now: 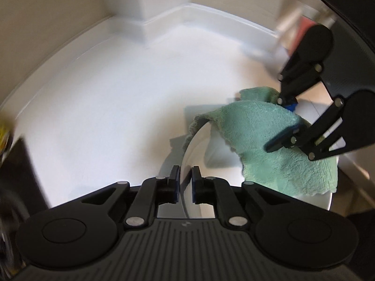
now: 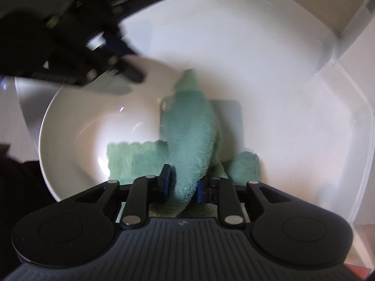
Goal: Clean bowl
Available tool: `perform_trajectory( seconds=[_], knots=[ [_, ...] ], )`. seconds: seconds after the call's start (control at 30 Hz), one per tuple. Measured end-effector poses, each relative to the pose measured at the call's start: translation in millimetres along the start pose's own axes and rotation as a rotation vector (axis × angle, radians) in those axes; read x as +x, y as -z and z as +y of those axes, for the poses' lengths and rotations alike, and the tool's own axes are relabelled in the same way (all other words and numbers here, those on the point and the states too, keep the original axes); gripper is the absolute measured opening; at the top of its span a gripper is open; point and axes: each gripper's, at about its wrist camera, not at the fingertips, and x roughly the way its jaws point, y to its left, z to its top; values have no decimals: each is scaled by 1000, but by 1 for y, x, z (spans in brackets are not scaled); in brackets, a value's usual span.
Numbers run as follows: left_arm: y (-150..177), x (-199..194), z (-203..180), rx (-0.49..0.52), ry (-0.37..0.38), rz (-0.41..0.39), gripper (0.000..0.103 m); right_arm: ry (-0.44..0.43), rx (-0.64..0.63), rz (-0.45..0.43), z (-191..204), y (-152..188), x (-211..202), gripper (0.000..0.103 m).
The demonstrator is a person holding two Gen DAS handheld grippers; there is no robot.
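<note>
Round white ceramic bowl [image 2: 77, 126] tilted on white bench [image 1: 98, 107]; left gripper [image 1: 185, 182] fingers clamped on bowl rim, steadying it; right gripper [image 2: 181, 182] fingers closed on bunched mint-green microfibre cloth [image 2: 192, 135], cloth draped over rim and into bowl; dark square patch under cloth, possibly mat or shadow, blur hides which; step in hand: wiping bowl interior; next move likely calls for sweeping cloth round inner wall while left grip holds rim firm; no residue visible in bowl.

White countertop [image 1: 105, 107], raised back edge, grey mat [image 2: 230, 117]
</note>
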Motion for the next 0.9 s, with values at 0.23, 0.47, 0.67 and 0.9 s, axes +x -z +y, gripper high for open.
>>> perform_trajectory(
  seconds=[0.23, 0.47, 0.67, 0.9],
  knots=[
    [5, -6, 7, 50, 33, -15, 6, 100, -120, -14, -6, -37, 11, 22],
    [27, -17, 14, -173, 23, -47, 10, 42, 86, -107, -24, -41, 10, 21],
    [43, -24, -1, -209, -14, -68, 10, 79, 223, -134, -19, -22, 4, 20],
    [22, -9, 20, -89, 44, -33, 5, 34, 88, -40, 15, -11, 3, 18]
  ],
)
